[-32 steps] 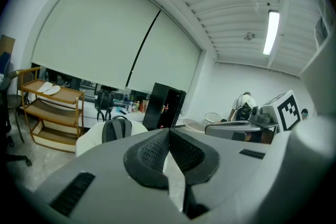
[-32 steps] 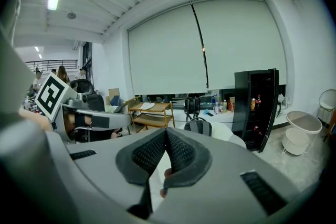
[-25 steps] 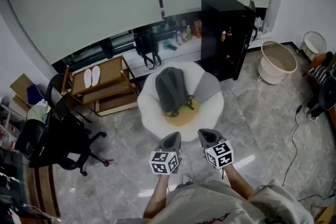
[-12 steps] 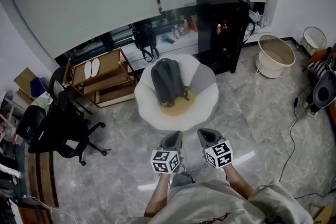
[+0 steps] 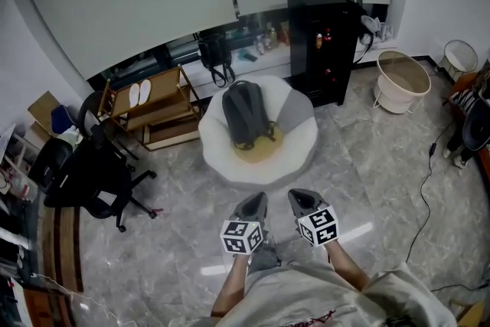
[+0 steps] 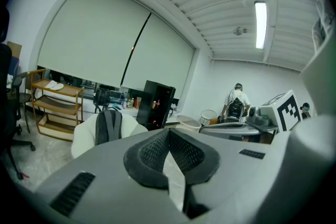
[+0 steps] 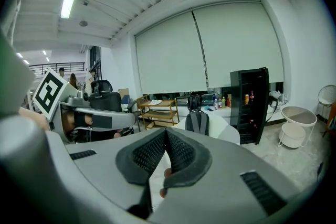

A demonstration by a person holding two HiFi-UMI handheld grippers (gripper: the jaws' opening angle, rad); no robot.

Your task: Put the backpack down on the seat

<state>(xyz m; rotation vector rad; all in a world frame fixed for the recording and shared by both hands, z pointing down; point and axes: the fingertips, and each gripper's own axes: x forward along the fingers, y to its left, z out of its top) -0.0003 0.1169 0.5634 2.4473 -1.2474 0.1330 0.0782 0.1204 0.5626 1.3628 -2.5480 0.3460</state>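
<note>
Fingers (image 6: 149, 153) on the left gripper (image 6: 168, 131) were closed tip to tip with nothing between them. Same on the right gripper (image 7: 165, 131): its pads (image 7: 181, 152) met at the tips, empty. Something pinkish showed in the gap below the right pads, probably the person's own finger, but the view was too poor to be sure. Both grippers were held side by side, near each other but not touching, pointing slightly down over the grey marble floor (image 5: 367, 165).

The grey backpack (image 5: 246, 115) was well ahead of both sets of fingertips and apart from them. It sat upright on the white round seat (image 5: 222, 157), leaning on the backrest, straps toward the grippers. On the seat, a yellow cushion (image 5: 260, 155) lay on the backpack's near side, with a grey cushion (image 5: 297, 117) just right of it.

Beyond the seat from the fingers were a black cabinet (image 5: 318, 42) ahead-right and a wooden shelf (image 5: 157, 107) ahead-left. Well off to the left of the left fingers stood a black office chair (image 5: 92, 180). Well off to the right of the right ones was a pale basket (image 5: 402, 84).
</note>
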